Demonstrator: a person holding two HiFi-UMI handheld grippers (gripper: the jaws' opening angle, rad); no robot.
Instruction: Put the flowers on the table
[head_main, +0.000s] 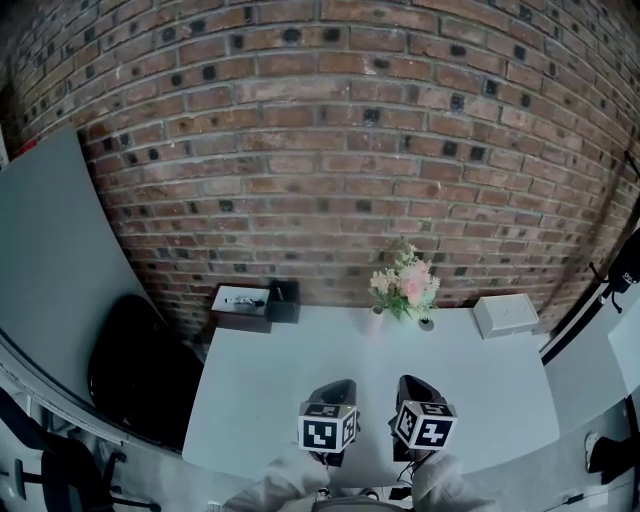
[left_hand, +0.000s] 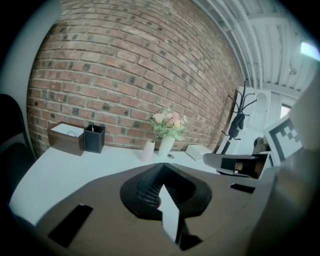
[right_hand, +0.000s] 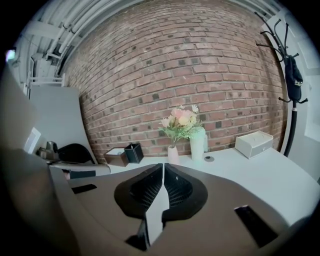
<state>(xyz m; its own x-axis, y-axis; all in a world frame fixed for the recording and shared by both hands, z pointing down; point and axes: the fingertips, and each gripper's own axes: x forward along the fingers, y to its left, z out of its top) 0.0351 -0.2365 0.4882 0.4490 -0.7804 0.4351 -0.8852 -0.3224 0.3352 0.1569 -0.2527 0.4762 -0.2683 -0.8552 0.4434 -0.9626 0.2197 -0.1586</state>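
Observation:
A bunch of pink and cream flowers stands in vases at the back of the pale table, close to the brick wall. In the right gripper view the flowers rise from a small pink vase beside a taller pale vase. The left gripper view shows the same flowers and vases far ahead. My left gripper and right gripper hover side by side over the table's near edge, well short of the flowers. The jaws of both the left gripper and the right gripper meet, with nothing between them.
A brown box and a black pen holder sit at the back left of the table. A white box lies at the back right. A small round object lies by the vases. A black chair stands left of the table, a coat rack right.

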